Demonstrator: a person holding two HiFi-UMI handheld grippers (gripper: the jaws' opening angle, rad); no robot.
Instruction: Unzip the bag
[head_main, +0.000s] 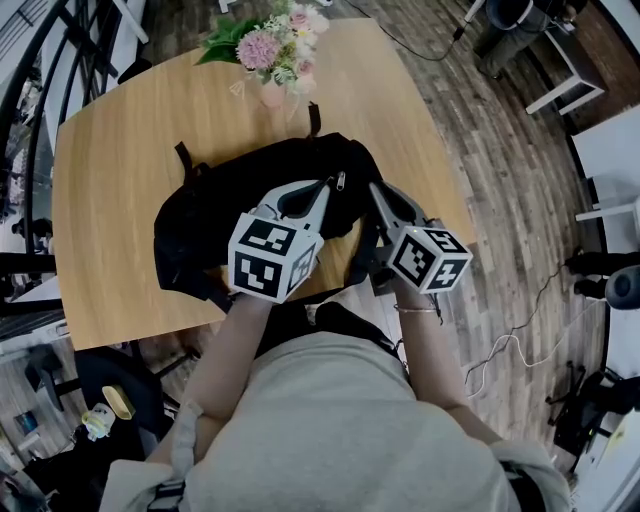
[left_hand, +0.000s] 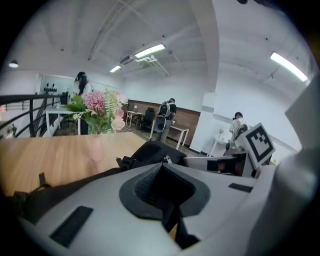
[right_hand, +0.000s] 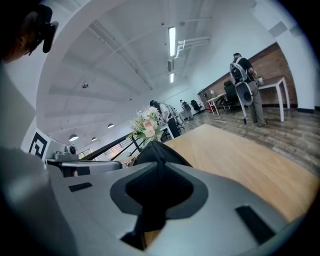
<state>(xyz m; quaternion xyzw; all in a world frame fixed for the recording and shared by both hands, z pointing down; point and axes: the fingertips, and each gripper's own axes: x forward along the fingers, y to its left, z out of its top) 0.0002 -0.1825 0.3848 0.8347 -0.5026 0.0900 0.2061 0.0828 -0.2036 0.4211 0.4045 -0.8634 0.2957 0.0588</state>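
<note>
**Location of the work item.** The black backpack (head_main: 240, 200) lies flat on the wooden desk (head_main: 120, 150), close to the near edge and directly in front of the person. A pink vase (head_main: 272, 93) of flowers (head_main: 270, 45) stands just behind it.

**Gripper state.**
- The left hand-held gripper (head_main: 333, 187) has its jaws fully together. The metal zipper pull (head_main: 340, 182) sits right at the jaw tips on the top ridge of the backpack. The jaws appear to be pinching its near end.
- The right hand-held gripper (head_main: 375, 190) is clamped on a fold of black backpack fabric, just beside the left gripper and toward the right end of the backpack. The right gripper view shows the fabric rising from between the jaws.

**Handling characteristics (assessment).**
- The backpack is soft, limp fabric and probably light. It will bunch and slide across the smooth desk if the zipper is pulled without a counter-hold.
- The zipper pull is small, thin, hard and smooth. A shallow pinch is likely to slip off under load.

**Recommended hold points (assessment).**
- Grip the pull across its flat faces, as deep in the pads as the tab allows.
- Anchor the fabric close to the zipper track, behind the slider, so the track stays taut.
- Draw along the line of the teeth, not upward.
</note>
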